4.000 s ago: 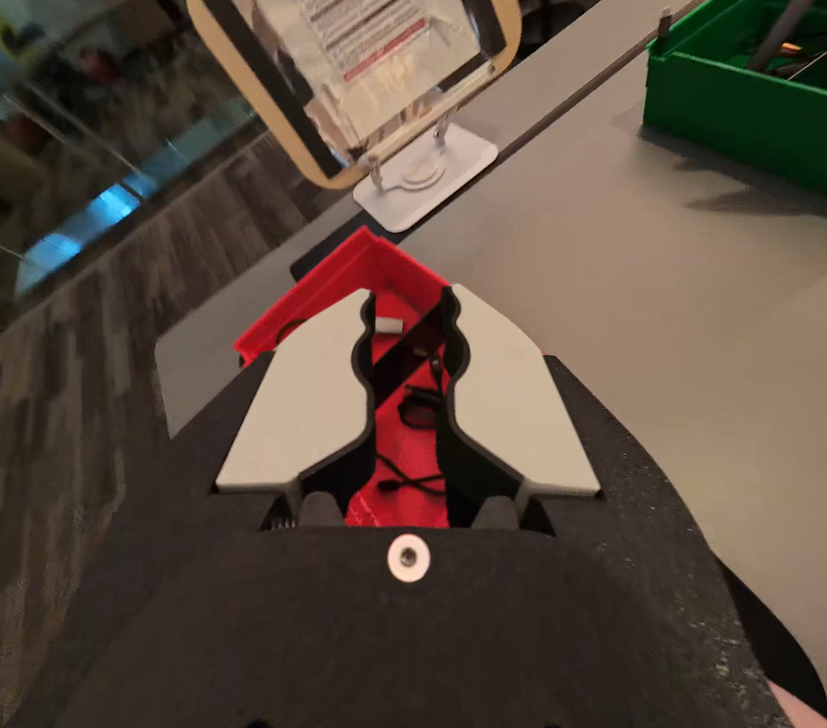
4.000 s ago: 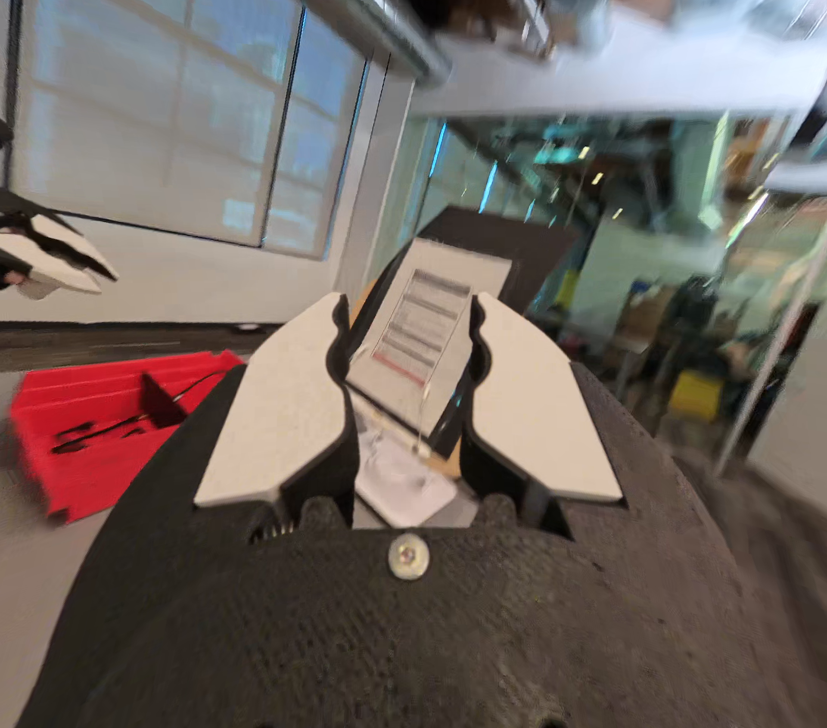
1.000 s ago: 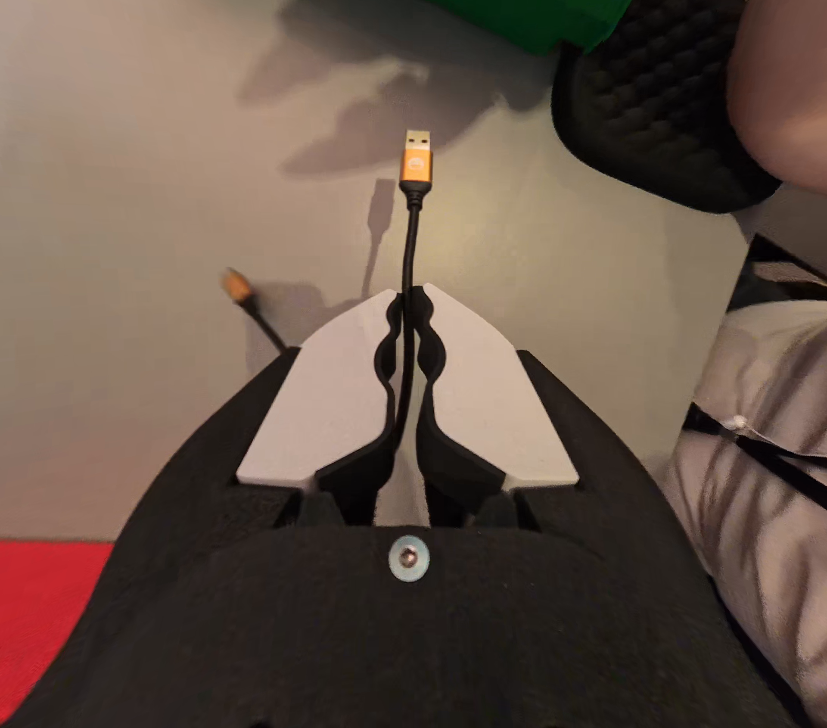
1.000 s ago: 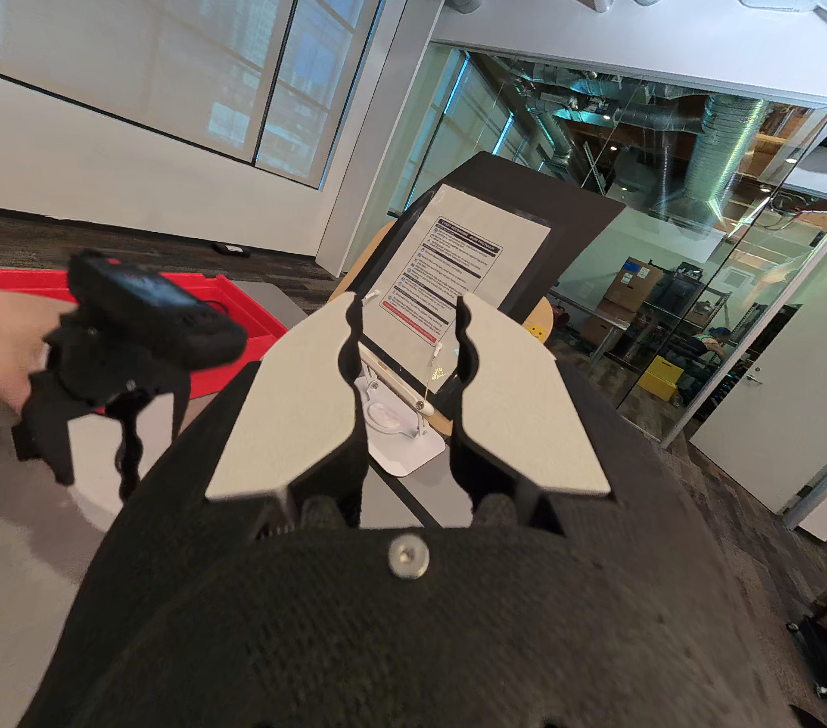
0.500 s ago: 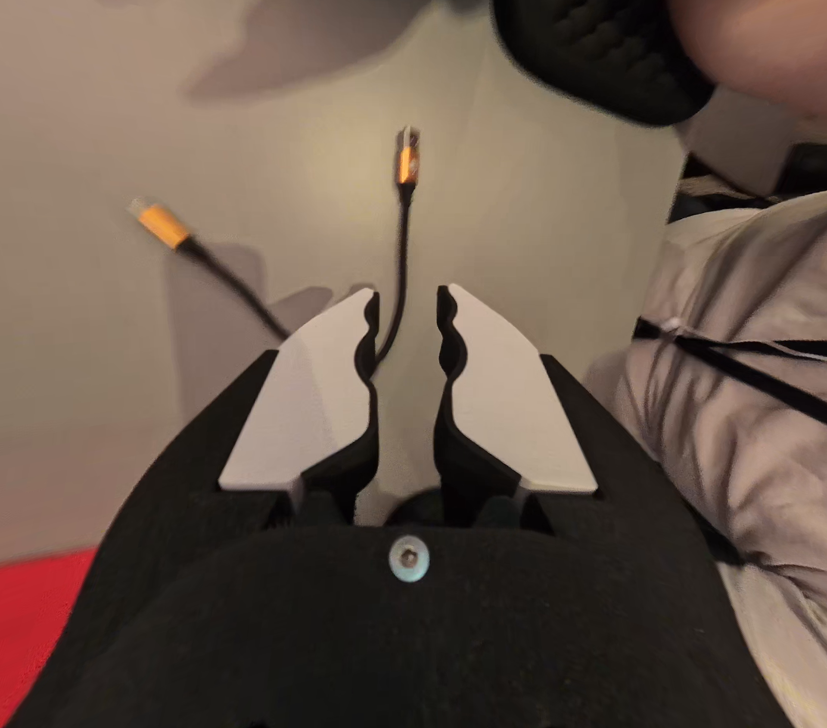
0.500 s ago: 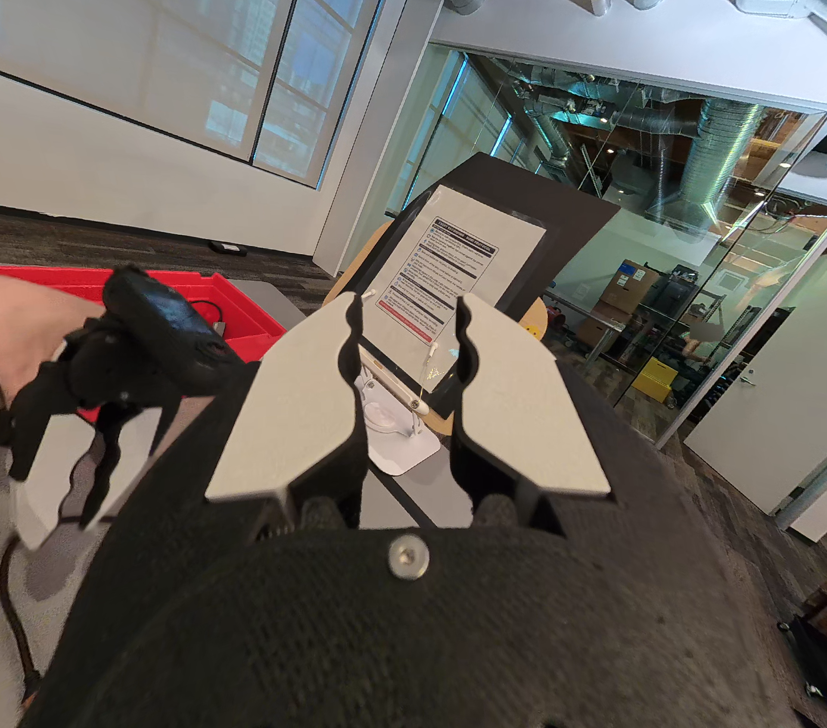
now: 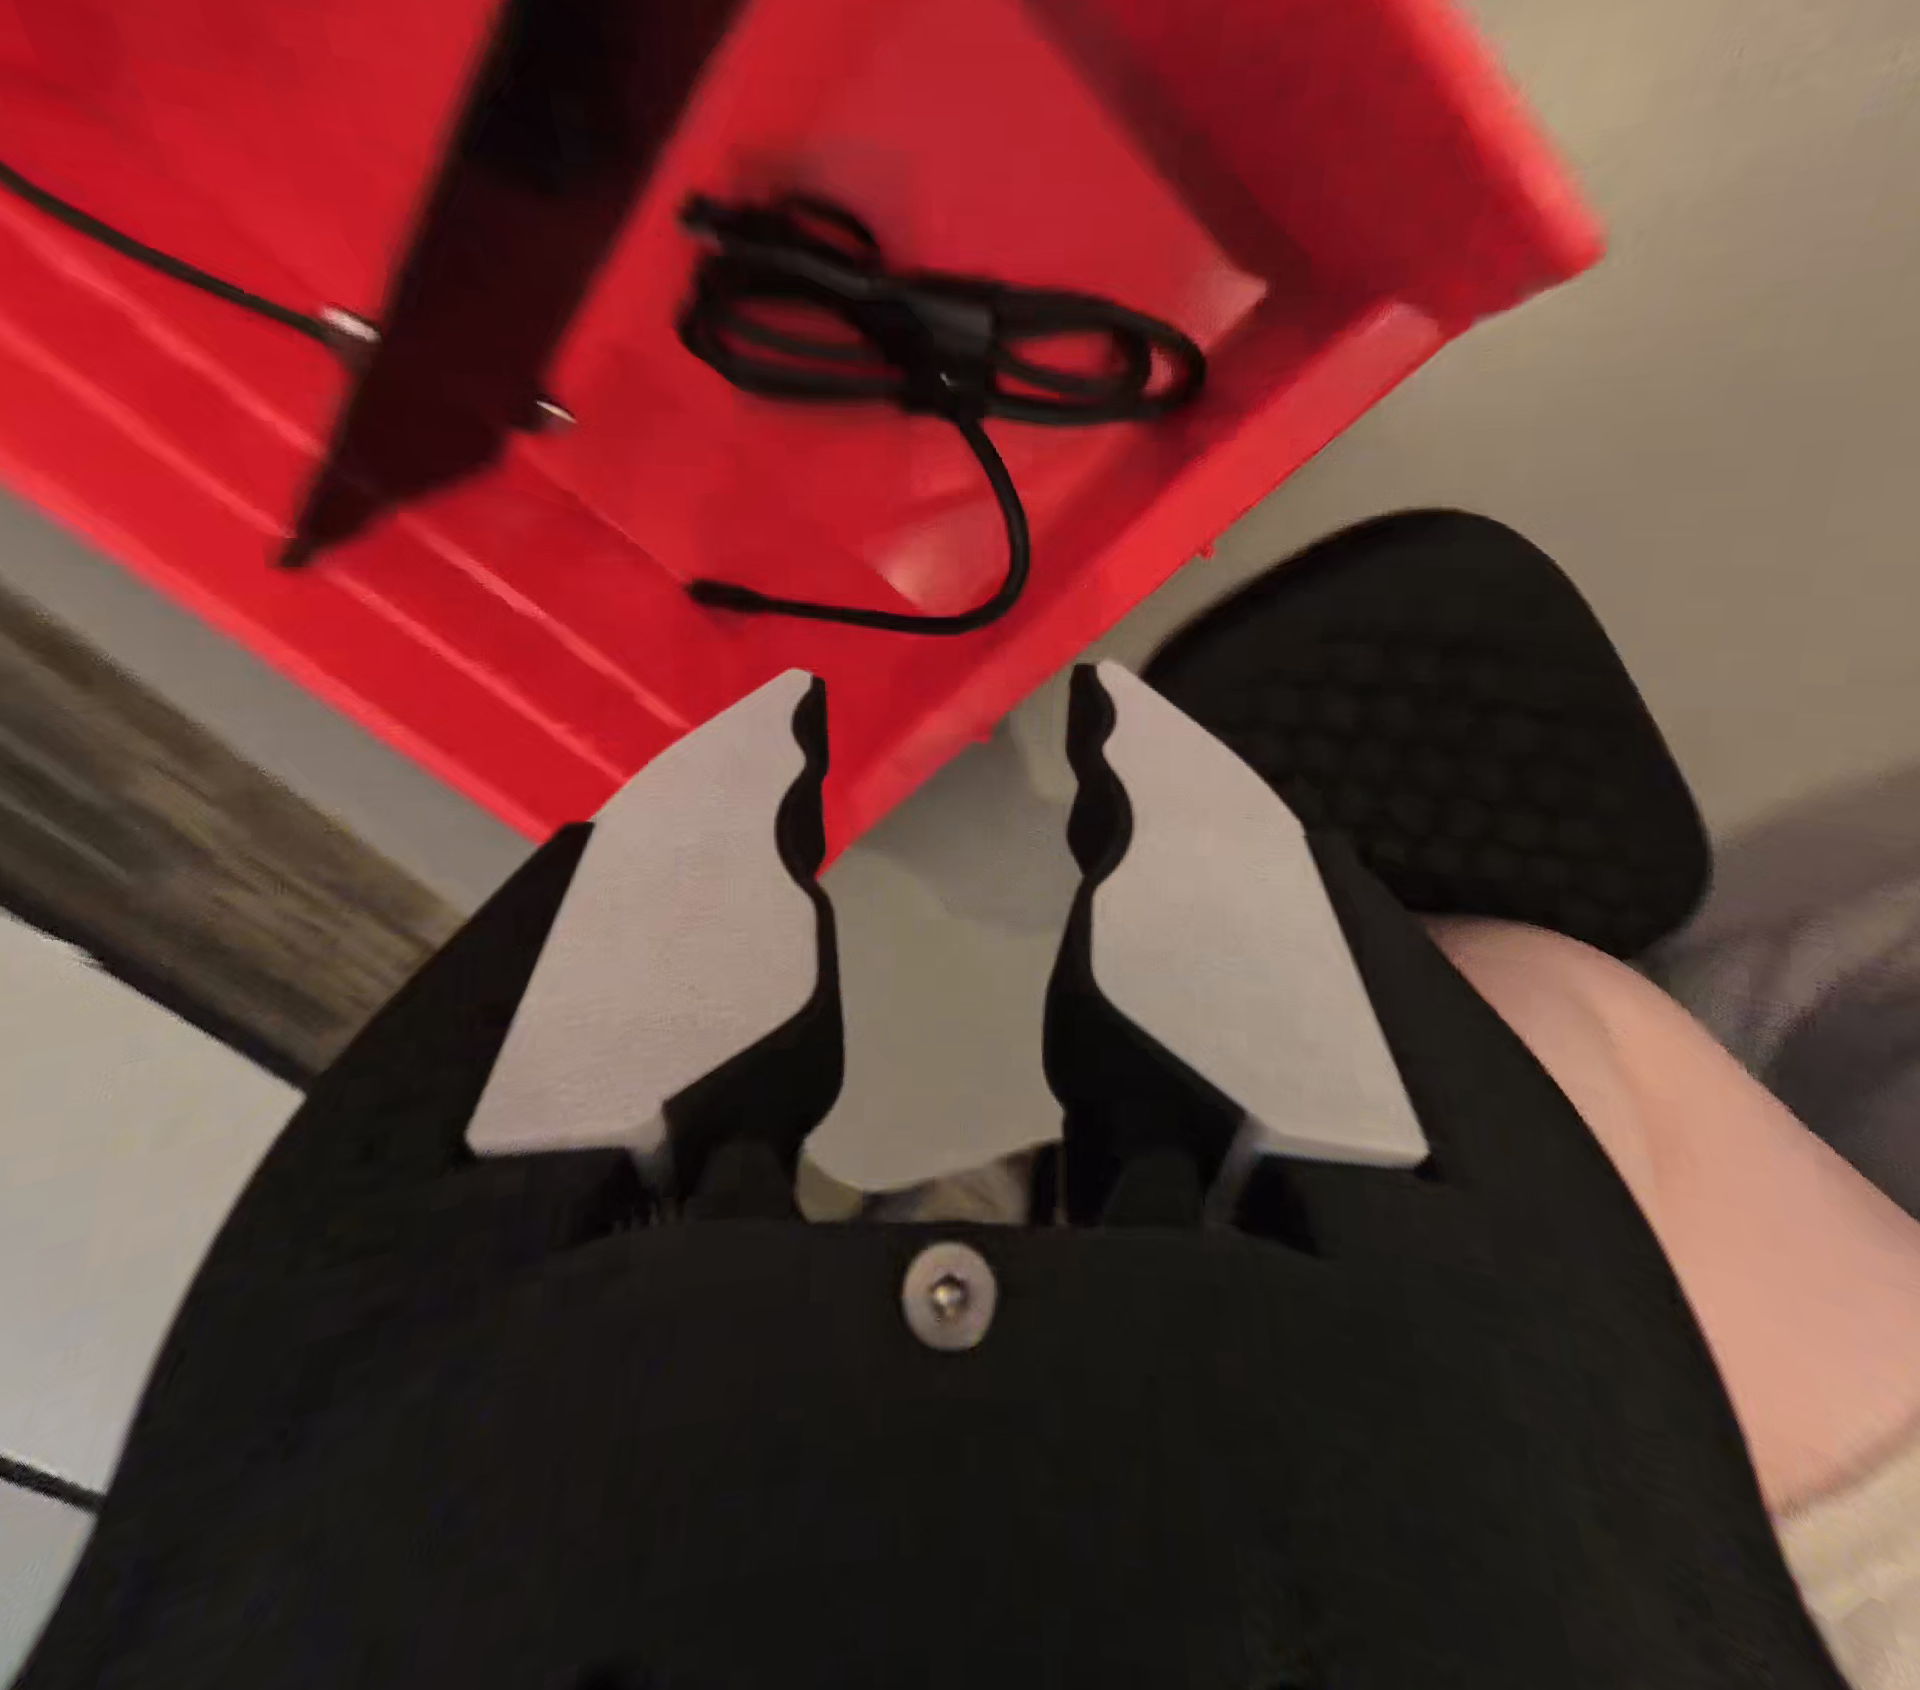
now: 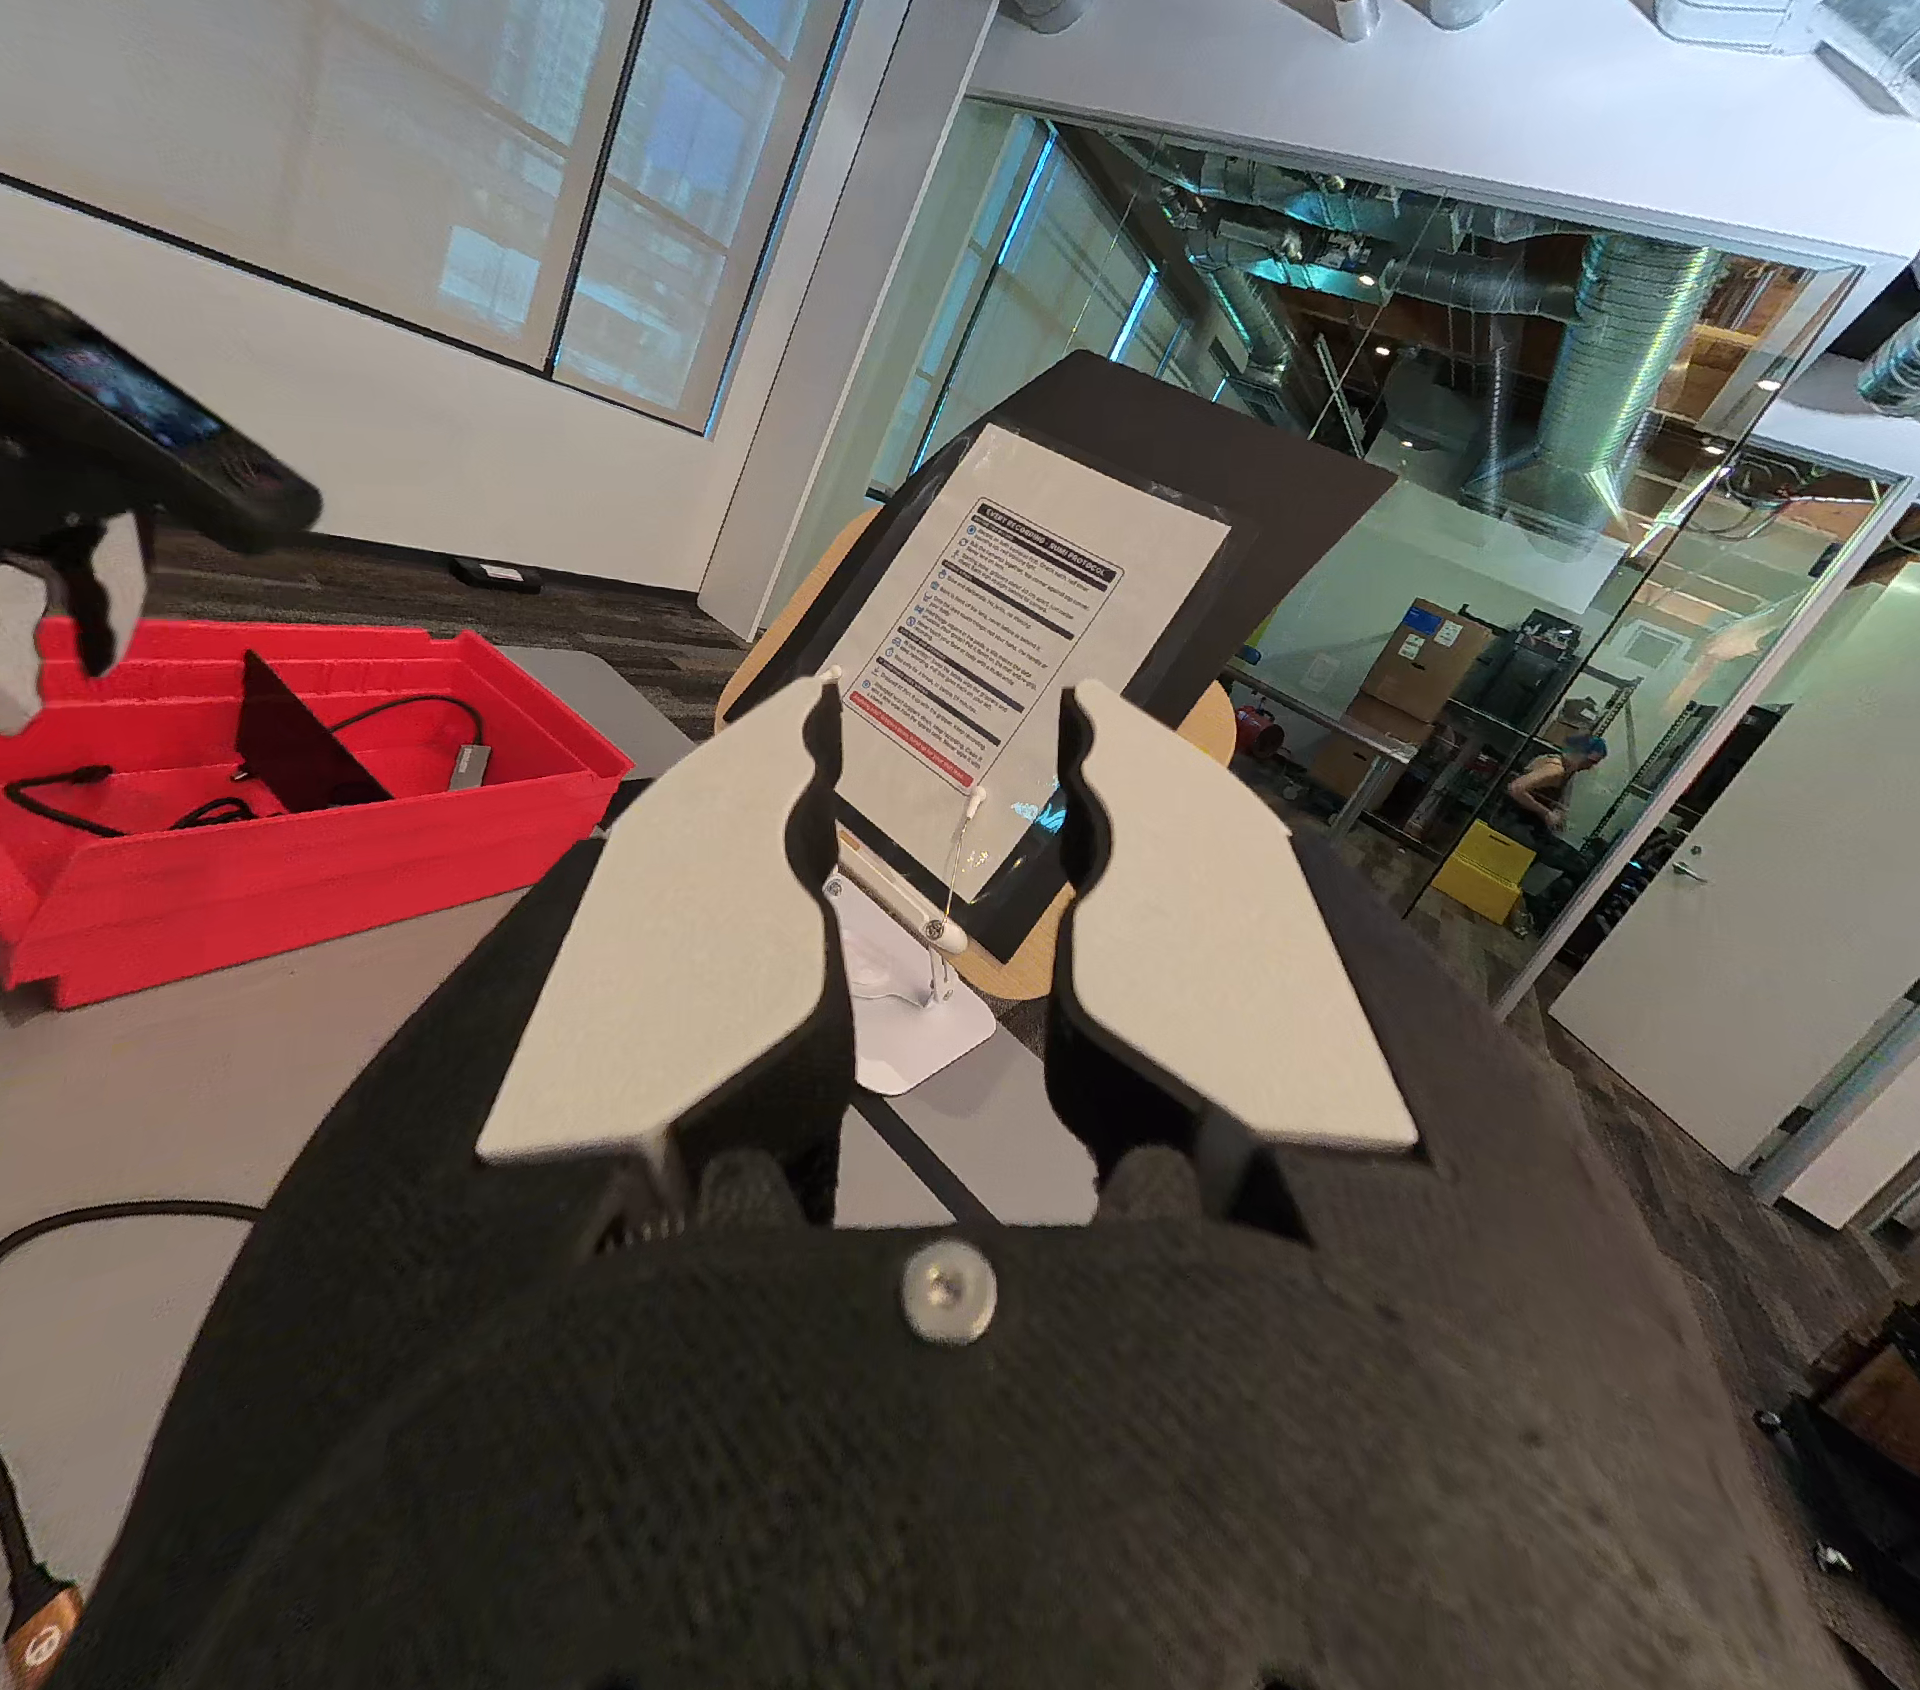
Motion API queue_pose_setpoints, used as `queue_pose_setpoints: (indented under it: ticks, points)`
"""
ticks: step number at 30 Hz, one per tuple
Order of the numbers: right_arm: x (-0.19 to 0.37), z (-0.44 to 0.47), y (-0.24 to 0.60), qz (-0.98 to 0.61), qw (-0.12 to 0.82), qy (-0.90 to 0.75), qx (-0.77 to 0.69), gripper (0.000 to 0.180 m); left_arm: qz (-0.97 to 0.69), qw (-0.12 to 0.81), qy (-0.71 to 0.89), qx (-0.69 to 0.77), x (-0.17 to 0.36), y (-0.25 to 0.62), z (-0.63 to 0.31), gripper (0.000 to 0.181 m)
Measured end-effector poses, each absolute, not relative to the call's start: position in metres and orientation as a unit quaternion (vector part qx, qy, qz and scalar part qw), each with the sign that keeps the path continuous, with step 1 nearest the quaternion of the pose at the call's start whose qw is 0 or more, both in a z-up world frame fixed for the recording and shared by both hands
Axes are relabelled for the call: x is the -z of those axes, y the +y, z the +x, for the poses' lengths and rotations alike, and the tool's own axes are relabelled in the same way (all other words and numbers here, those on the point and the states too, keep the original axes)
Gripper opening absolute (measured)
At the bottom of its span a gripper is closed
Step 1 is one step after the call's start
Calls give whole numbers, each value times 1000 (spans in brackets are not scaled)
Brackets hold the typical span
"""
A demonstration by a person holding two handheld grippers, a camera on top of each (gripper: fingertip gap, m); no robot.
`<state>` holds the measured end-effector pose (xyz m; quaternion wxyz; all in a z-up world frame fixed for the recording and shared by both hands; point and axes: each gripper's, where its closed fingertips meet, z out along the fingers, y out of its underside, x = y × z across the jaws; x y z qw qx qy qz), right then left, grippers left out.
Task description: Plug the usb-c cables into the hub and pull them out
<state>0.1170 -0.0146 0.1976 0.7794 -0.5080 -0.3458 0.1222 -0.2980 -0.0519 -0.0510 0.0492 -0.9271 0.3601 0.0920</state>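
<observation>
Left wrist view: left tool [image 7: 943,690] gapes empty above red tray's [image 7: 1195,30] coiled black cable [image 7: 935,341]; right tool [image 8: 943,705] likewise agape, empty

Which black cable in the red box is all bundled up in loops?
The bundled cable lies right of the black divider in the red box, nearer the open left tongs. The other cable runs out straight on the divider's far side.

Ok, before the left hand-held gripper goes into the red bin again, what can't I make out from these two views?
- Left wrist view: the bundled black cable in the red plastic bin is motion-blurred; its connector type is unreadable.
- Left wrist view: the black divider hides part of the thin cable behind it.
- Right wrist view: the small grey hub is too small to show ports.
- Right wrist view: the orange-tipped braided cable is cut off by the left edge.
</observation>
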Motion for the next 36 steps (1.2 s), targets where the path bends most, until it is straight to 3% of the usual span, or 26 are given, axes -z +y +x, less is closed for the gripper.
queue_pose_setpoints:
  ticks: [1, 5, 15, 20, 24, 36]
  points:
    - [-197, 117, -14, -509, 779, -347, -120, 40, -936, 12, 344, -71, 62, -56, -301, 44]
    - [-195, 116, -13, -513, 775, -350, -118, 41, -947, -32, 320, 12, 83, -48, -289, 41]
    - [-195, 123, -12, -516, 777, -343, -114, 40, -942, -111, 318, 6, 109, -49, -295, 39]
    - [-195, 124, -11, -517, 776, -343, -113, 40, -942, -139, 305, 12, 117, -52, -296, 28]
    - [-194, 126, -11, -518, 776, -341, -114, 40, -945, -157, 282, 44, 114, -57, -291, 5]
    - [-194, 129, -10, -518, 777, -338, -117, 40, -949, 88, 291, -86, 28, -34, -300, 5]
